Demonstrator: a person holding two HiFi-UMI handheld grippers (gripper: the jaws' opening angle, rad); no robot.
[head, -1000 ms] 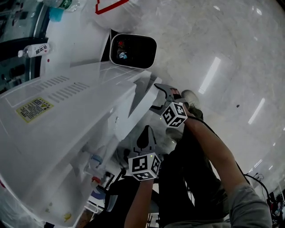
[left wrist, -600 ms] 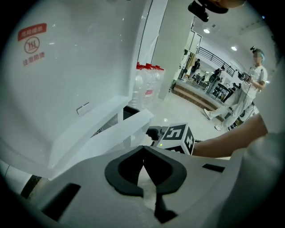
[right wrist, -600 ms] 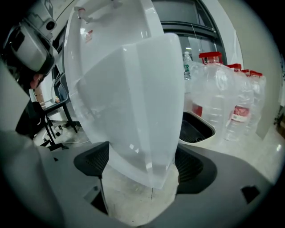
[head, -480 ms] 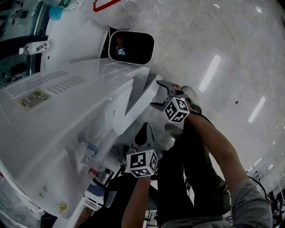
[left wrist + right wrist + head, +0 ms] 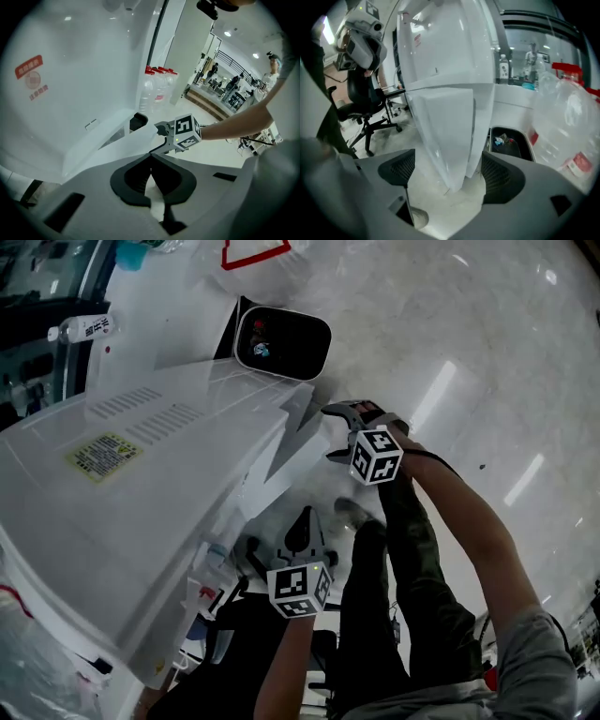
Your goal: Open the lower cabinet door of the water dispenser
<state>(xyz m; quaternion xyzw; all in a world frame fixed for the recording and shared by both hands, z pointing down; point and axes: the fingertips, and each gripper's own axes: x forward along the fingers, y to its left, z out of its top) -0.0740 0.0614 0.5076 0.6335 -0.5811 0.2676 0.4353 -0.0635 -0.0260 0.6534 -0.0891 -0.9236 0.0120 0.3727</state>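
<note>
Right gripper (image 5: 328,433), now higher in frame, holds its jaws apart astride the lower cabinet door (image 5: 281,465) edge. Left gripper (image 5: 306,517) jaws closed, empty. Wastebasket (image 5: 281,341) lies beyond the door, upper centre.

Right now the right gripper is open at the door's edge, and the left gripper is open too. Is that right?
Not quite. The left gripper is shut, with its jaws together on nothing, as the left gripper view shows. The rest holds: the right gripper is open at the edge of the door.
</note>
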